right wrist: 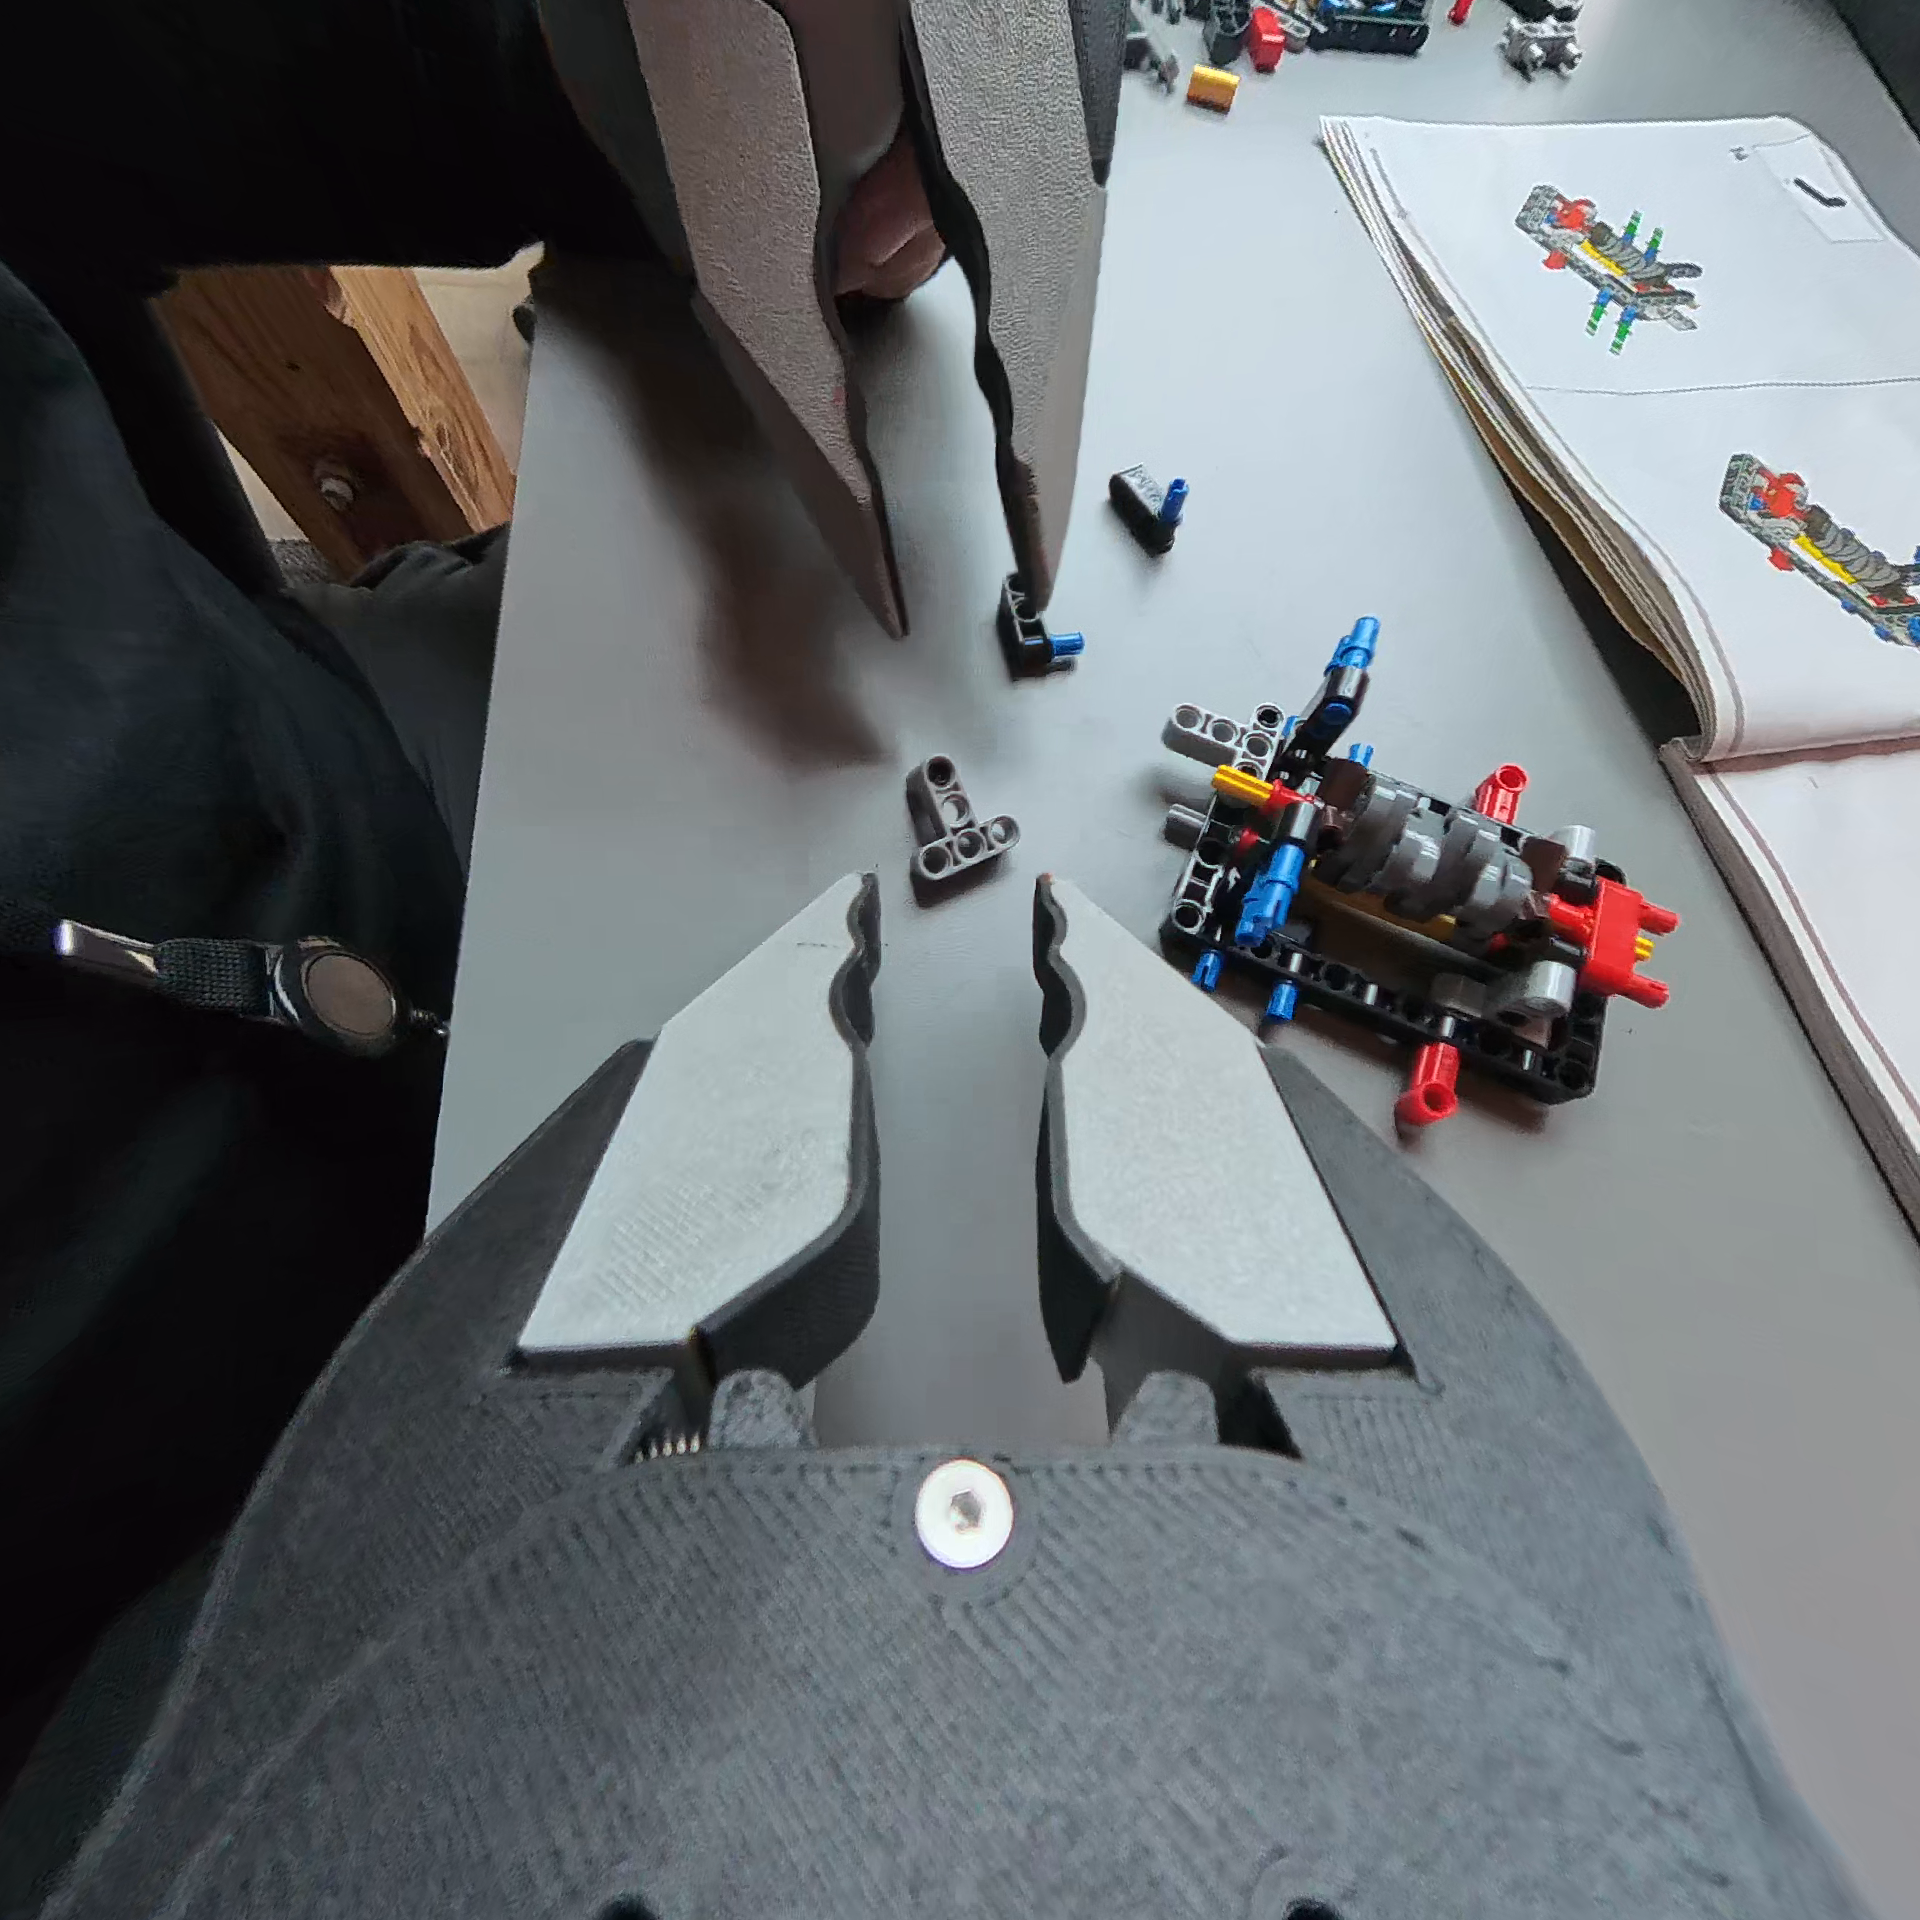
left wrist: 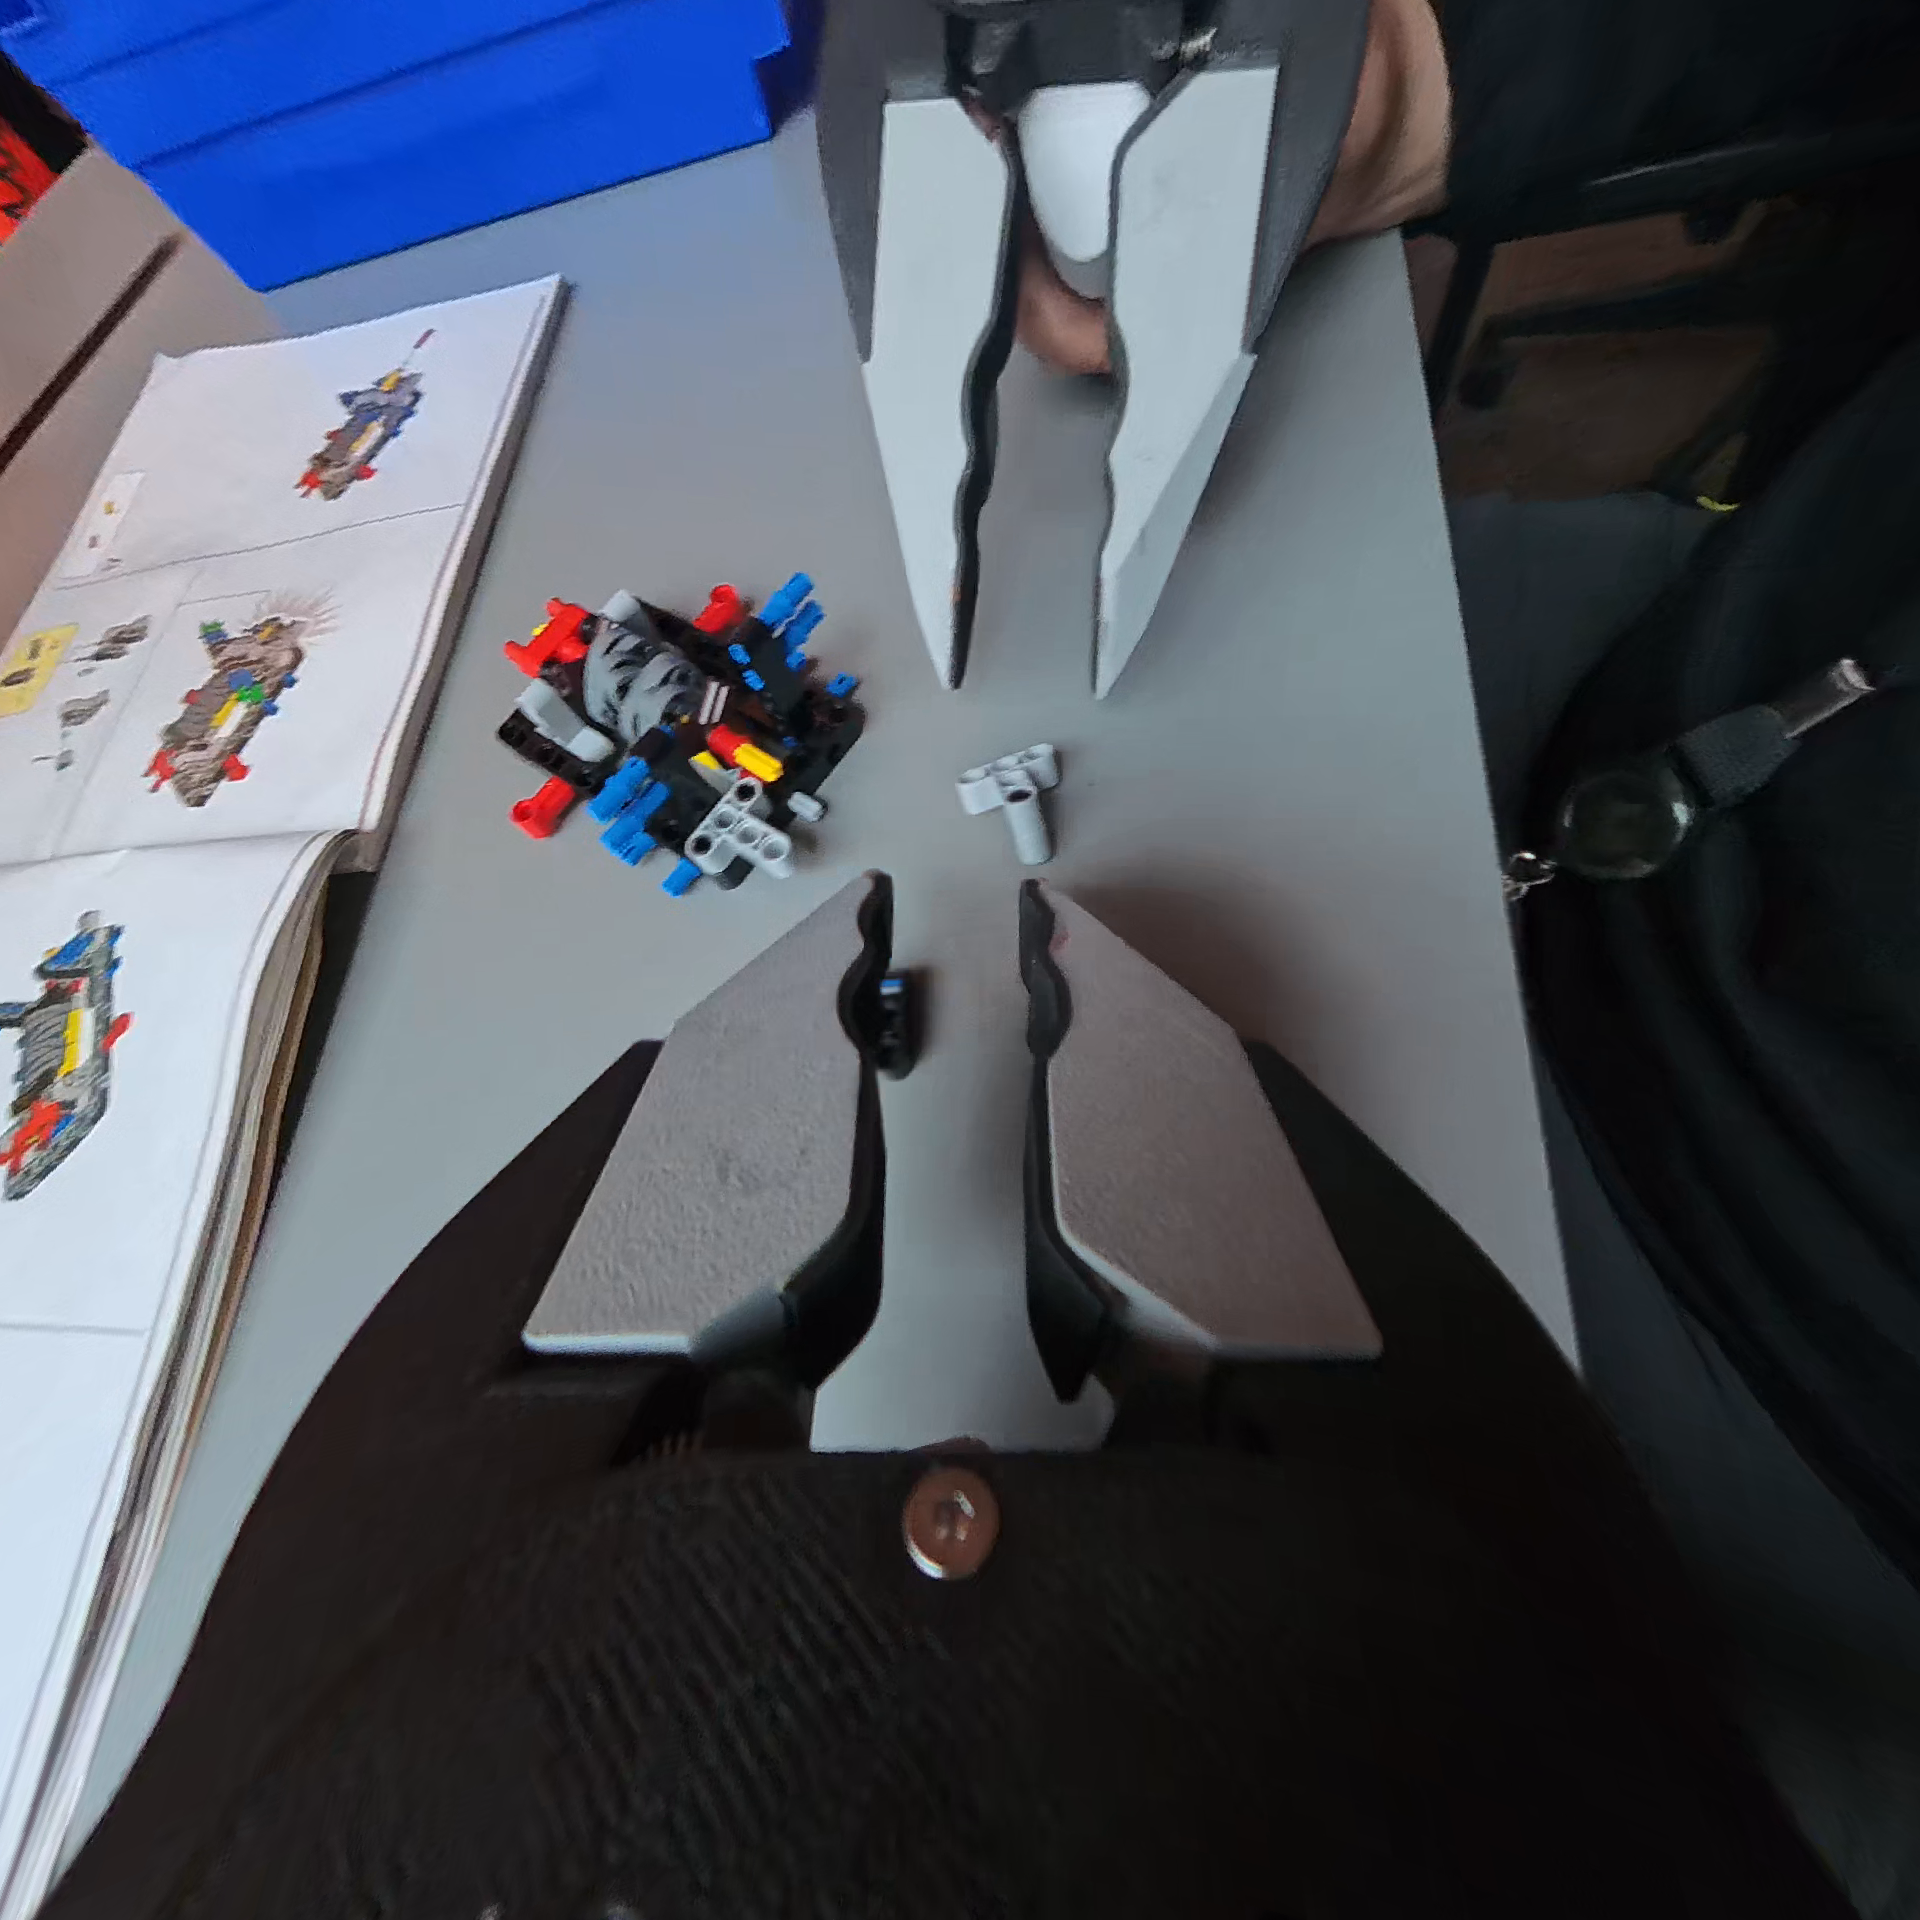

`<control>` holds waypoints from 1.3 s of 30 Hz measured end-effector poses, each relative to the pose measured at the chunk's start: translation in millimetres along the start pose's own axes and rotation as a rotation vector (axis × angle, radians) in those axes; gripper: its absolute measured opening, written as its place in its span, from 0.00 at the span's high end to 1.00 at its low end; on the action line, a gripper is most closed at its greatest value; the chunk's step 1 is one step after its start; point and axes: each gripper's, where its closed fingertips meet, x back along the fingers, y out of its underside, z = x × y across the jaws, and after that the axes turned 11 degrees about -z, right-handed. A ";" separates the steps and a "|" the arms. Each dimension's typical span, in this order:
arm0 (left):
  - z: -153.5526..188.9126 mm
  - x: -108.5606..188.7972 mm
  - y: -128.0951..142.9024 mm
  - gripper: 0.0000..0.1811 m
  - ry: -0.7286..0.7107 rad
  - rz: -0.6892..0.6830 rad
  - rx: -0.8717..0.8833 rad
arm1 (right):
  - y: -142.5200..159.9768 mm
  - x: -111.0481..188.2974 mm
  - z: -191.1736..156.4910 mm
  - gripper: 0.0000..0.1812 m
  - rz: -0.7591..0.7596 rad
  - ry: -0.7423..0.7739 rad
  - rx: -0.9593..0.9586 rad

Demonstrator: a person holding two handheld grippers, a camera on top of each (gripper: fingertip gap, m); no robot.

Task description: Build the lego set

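Note:
A partly built Lego assembly (left wrist: 681, 727) of black, grey, red and blue parts lies on the grey table (left wrist: 644, 436); it also shows in the right wrist view (right wrist: 1403, 904). A loose grey T-shaped piece (left wrist: 1008, 795) (right wrist: 956, 831) lies between the two grippers, which face each other. My left gripper (left wrist: 954, 888) (right wrist: 971, 618) is open; a small black piece with a blue pin (left wrist: 896, 1023) (right wrist: 1034, 629) rests on the table against the inner side of one finger. My right gripper (right wrist: 954, 883) (left wrist: 1027, 686) is open and empty, its tips just short of the T-piece.
An open instruction booklet (left wrist: 260, 623) (right wrist: 1714, 416) lies beyond the assembly. A second black piece with a blue pin (right wrist: 1148, 509) lies near the left gripper. Blue bins (left wrist: 416, 114) and several loose parts (right wrist: 1351, 31) sit farther off. A person in dark clothing (right wrist: 208, 727) is at the table edge. The grippers' ends are close to 5 cm from one another.

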 end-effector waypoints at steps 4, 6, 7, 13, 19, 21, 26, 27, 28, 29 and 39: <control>7.8 -13.3 -8.4 0.87 0.035 -0.056 0.068 | -1.8 -5.2 -2.6 0.86 -0.018 0.031 0.035; 11.3 -20.7 -7.4 0.86 0.078 -0.108 0.119 | -2.5 -8.4 -1.3 0.87 -0.031 0.046 0.029; 13.8 -23.8 -6.2 0.86 0.103 -0.126 0.141 | -0.1 -11.0 -0.4 0.87 -0.054 0.048 0.022; 17.1 -32.4 0.1 0.97 0.160 -0.176 0.213 | 2.9 -17.8 -1.7 0.90 -0.099 0.047 0.032; 20.0 -35.3 -4.8 0.97 0.184 -0.169 0.235 | 2.3 -18.4 -0.8 0.89 -0.100 0.044 0.021; 19.6 -34.6 -8.2 0.97 0.185 -0.152 0.239 | 2.2 -18.3 -0.3 0.89 -0.100 0.046 0.017; 17.1 -32.5 -12.8 0.97 0.195 -0.116 0.246 | 2.3 -18.0 0.7 0.88 -0.100 0.050 0.013; 16.3 -31.8 -14.0 0.97 0.206 -0.109 0.261 | 2.4 -18.1 0.9 0.87 -0.100 0.047 0.010; 15.2 -30.6 -15.7 0.97 0.217 -0.097 0.276 | 2.5 -18.1 0.9 0.87 -0.101 0.044 0.006; 14.4 -29.0 -18.4 0.97 0.232 -0.077 0.293 | 2.5 -18.2 0.5 0.88 -0.101 0.038 0.005; 5.3 -27.4 -14.0 0.97 0.315 -0.075 0.409 | 3.0 -18.1 2.5 0.90 -0.103 0.045 -0.005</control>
